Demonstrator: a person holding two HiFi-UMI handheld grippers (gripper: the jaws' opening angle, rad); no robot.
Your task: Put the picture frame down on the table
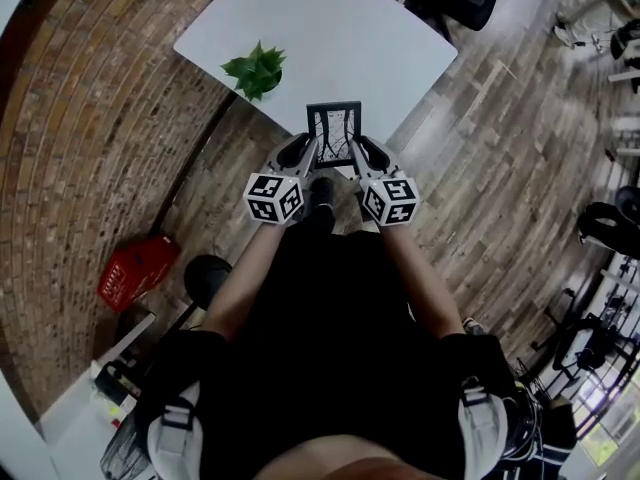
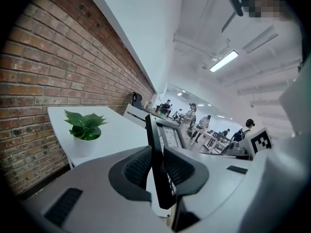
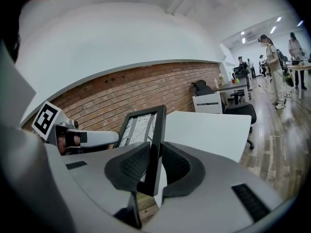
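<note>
1. The left gripper (image 2: pixel 156 166) has its two dark ribbed fingers (image 2: pixel 138 166) pinching the left edge of a black rectangular picture frame (image 2: pixel 154 132), pads pressed against both faces.
2. The right gripper (image 3: pixel 154 166) pinches the same frame's right edge between its fingers (image 3: pixel 133 165) in the same way.
3. The one frame stands upright between the two pairs of fingers, at the near edge of a white table (image 1: pixel 320 28) that stretches beyond them. Whether it touches the table I cannot tell.
4. The frame holds a line drawing, too small to read. Each of the two marker cubes (image 1: pixel 274 197) carries black-and-white square patterns.
5. One green leafy plant in a white pot (image 2: pixel 85 127) stands on the table, beyond and left of the left fingers.
</note>
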